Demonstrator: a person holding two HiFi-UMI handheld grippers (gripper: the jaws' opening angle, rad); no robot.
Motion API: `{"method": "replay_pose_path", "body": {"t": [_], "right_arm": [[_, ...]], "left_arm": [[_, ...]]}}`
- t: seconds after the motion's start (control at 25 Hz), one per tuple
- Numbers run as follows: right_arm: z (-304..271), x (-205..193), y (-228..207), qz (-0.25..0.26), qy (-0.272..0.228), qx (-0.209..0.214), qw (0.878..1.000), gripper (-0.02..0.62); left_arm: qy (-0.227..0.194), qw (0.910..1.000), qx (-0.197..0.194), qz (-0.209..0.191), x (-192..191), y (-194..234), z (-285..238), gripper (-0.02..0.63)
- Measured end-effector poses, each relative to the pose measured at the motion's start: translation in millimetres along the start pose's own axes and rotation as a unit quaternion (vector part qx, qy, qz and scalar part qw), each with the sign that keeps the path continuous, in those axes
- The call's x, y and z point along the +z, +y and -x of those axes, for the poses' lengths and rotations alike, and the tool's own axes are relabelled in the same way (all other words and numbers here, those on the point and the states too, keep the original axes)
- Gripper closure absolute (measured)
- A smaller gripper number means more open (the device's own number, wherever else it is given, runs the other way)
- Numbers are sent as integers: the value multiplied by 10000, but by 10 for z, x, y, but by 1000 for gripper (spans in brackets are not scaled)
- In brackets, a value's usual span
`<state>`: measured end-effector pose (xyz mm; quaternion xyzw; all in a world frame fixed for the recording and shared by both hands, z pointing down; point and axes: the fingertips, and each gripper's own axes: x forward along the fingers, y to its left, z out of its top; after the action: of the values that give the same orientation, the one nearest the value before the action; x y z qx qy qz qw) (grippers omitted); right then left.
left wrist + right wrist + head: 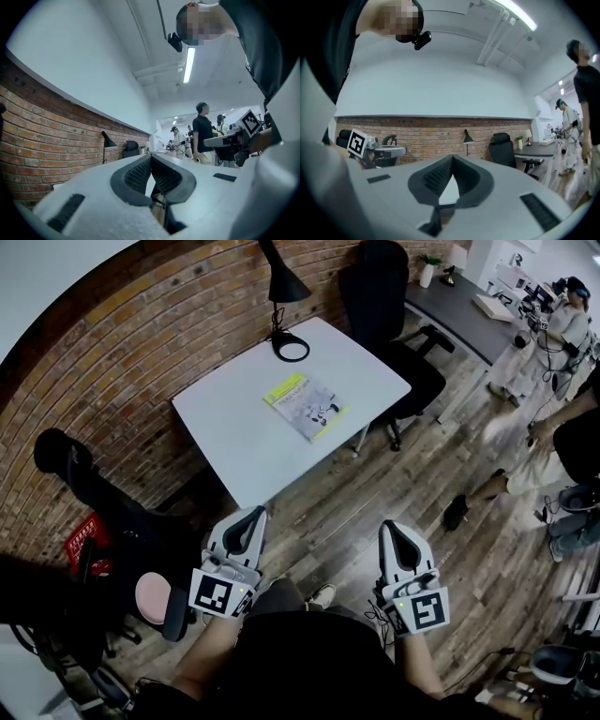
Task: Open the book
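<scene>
A closed book [307, 406] with a white and yellow-green cover lies flat on the white table [225, 427], toward its right half. Both grippers are held low, close to the person's body and well short of the table's near edge. My left gripper [254, 514] is shut, tips together, with nothing between them. My right gripper [391, 525] is also shut and empty. In the left gripper view the left gripper [150, 156] points level into the room. In the right gripper view the right gripper [452, 158] points level at the brick wall.
A black desk lamp [286, 296] stands at the table's far edge. Black office chairs [384, 306] sit beyond the table's right side and at the left [75, 474]. A red crate [82, 540] is on the floor at left. People [553, 334] stand at right near another desk.
</scene>
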<state>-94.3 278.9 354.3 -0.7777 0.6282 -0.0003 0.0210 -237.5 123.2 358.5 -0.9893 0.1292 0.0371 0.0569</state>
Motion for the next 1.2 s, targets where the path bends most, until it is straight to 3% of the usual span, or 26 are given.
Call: {"method": "replay_pose_path", "body": {"t": [0.28, 0.44, 0.68, 0.96, 1.2], "right_arm": [[-60, -197, -187, -89, 166, 53, 9998, 581], [-298, -250, -297, -82, 319, 173, 9993, 581], [-675, -321, -716, 29, 543, 2, 9985, 581], [-1457, -215, -1213, 258, 691, 100, 9972, 581], [-2137, -246, -1273, 365, 1073, 481, 9924, 581]], "left_arm": [[350, 9992, 99, 168, -289, -56, -65, 583], [323, 9993, 29, 181, -365, 50, -394, 583], [286, 9987, -223, 355, -572, 212, -1096, 583], [143, 9986, -191, 462, -660, 715, -1978, 583], [190, 9982, -31, 566, -764, 1216, -2344, 583]]}}
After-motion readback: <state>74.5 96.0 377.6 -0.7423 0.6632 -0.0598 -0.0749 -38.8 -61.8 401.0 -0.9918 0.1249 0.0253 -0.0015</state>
